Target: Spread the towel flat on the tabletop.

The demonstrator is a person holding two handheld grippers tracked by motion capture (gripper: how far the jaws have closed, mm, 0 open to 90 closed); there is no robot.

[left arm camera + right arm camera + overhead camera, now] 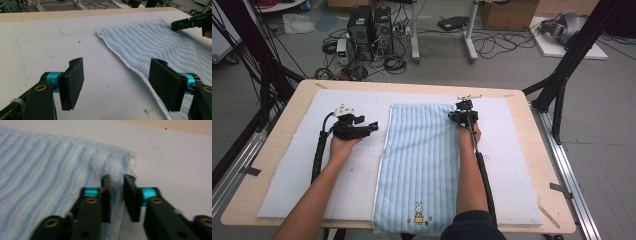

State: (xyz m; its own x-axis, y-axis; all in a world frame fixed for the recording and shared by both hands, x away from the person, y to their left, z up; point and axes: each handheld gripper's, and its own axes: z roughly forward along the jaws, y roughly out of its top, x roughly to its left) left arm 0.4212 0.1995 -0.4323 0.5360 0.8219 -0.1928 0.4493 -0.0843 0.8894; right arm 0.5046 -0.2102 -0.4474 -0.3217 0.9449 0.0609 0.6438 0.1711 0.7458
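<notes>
my right gripper (117, 195) sits low centre in the right gripper view, jaws pinched on a fold of the blue striped towel (50, 175) near its corner, fabric bunched up btwn the pads. in the high view the towel (419, 160) lies flat down the middle of the frame on a white mat (287, 175) over the wooden table (547, 165), w/ a small rabbit picture (418, 212) at its bottom end. right gripper (464, 114) is at the towel's upper right corner; left gripper (373, 126) is centre left, just beside the towel's left edge. in the left gripper view my left gripper (116, 85) stands wide apart, gripping nothing, hem running btwn the pads.
</notes>
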